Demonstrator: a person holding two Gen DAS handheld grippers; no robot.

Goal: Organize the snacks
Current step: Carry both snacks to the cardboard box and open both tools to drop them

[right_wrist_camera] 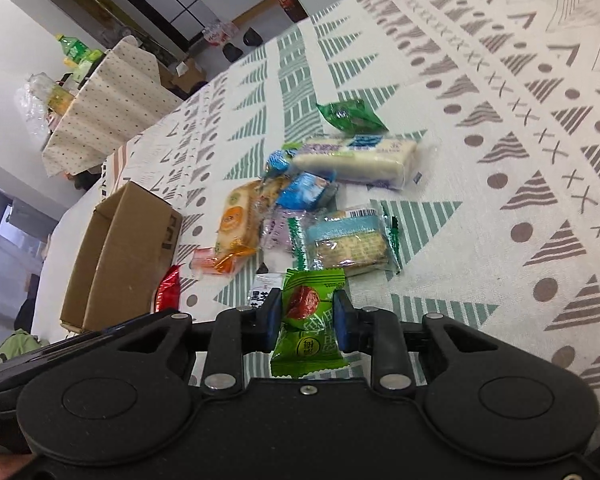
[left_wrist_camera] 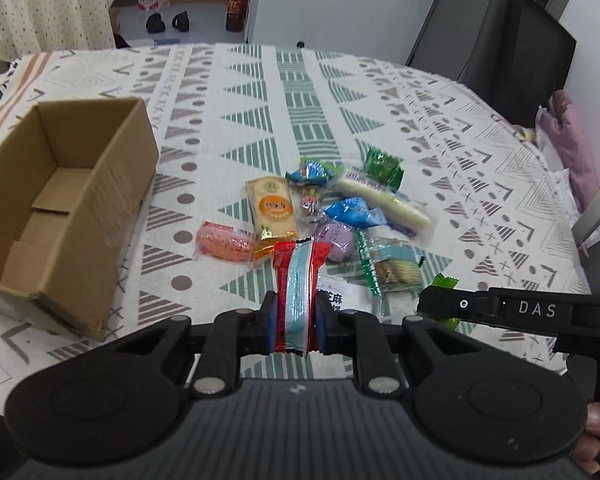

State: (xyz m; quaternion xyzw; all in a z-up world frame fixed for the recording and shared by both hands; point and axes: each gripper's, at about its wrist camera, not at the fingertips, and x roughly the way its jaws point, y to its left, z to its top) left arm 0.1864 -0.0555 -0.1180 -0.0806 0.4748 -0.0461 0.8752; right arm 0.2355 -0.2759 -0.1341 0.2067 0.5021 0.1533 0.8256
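Your right tongs, marked "DAS" along the side, gripped a green date candy packet; its print was unreadable. Your left tongs clamped a red packet with a pale blue stripe above the surface, near the open cardboard box.

Red packet with a pale blue stripe, green packet showing a red fruit, plain brown box, cream cloth patterned with grey-green triangles.
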